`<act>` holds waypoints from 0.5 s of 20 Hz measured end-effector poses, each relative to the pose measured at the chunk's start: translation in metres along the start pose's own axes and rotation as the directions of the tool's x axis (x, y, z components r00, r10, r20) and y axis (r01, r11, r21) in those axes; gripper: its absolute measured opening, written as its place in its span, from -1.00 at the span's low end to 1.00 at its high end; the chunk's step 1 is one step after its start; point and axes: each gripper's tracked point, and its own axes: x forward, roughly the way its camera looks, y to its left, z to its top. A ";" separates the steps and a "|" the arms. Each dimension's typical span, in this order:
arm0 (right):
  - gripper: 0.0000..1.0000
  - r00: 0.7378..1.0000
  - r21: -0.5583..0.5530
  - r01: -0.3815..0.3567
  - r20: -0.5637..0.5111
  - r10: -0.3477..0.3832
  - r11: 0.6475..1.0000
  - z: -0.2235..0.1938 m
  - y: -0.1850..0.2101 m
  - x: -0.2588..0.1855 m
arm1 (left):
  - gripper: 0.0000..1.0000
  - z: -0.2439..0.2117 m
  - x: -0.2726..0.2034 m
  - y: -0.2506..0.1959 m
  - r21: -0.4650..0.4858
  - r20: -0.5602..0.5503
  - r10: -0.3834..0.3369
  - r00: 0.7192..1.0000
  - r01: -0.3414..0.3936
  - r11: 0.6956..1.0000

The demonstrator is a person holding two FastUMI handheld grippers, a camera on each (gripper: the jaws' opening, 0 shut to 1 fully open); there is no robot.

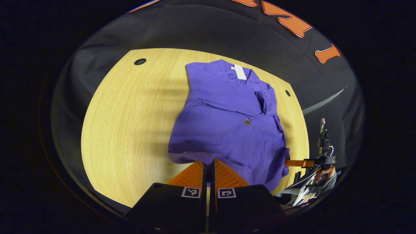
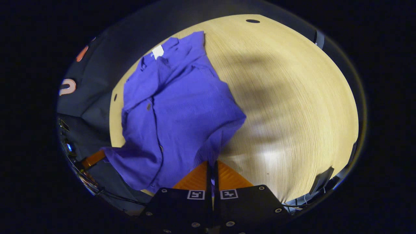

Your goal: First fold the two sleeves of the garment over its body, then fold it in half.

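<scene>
Jaws of the left gripper (image 1: 208, 169) and right gripper (image 2: 213, 170) each clench the garment (image 1: 227, 120) hem at the table (image 1: 130, 130) near edge; collar lies straight ahead.

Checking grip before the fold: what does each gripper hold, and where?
Both the left gripper and the right gripper pinch the purple shirt at its near hem corners.

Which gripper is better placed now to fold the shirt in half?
Left, narrowly. The left gripper and right gripper both pinch the shirt hem, but the collar lies straight ahead of the left.
</scene>
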 end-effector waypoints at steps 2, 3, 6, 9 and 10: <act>-0.95 0.998 0.027 -0.063 0.020 0.062 0.998 0.011 0.014 -0.011 | -0.91 0.005 -0.003 -0.003 0.012 0.001 -0.011 1.000 0.011 1.000; -0.94 0.996 0.026 -0.076 0.040 0.075 0.997 0.021 0.018 -0.016 | -0.91 0.009 -0.006 -0.005 0.021 0.008 -0.014 1.000 0.014 1.000; -0.95 0.984 0.041 -0.153 0.092 0.149 0.987 0.048 0.038 -0.036 | -0.90 0.030 -0.011 -0.013 0.023 0.033 -0.040 0.999 0.039 0.999; -0.95 0.969 0.052 -0.208 0.147 0.199 0.977 0.081 0.053 -0.052 | -0.91 0.055 -0.016 -0.020 0.046 0.061 -0.050 0.997 0.047 0.998; -0.96 0.964 0.059 -0.219 0.167 0.207 0.974 0.091 0.056 -0.058 | -0.91 0.064 -0.017 -0.020 0.053 0.073 -0.050 0.996 0.046 0.998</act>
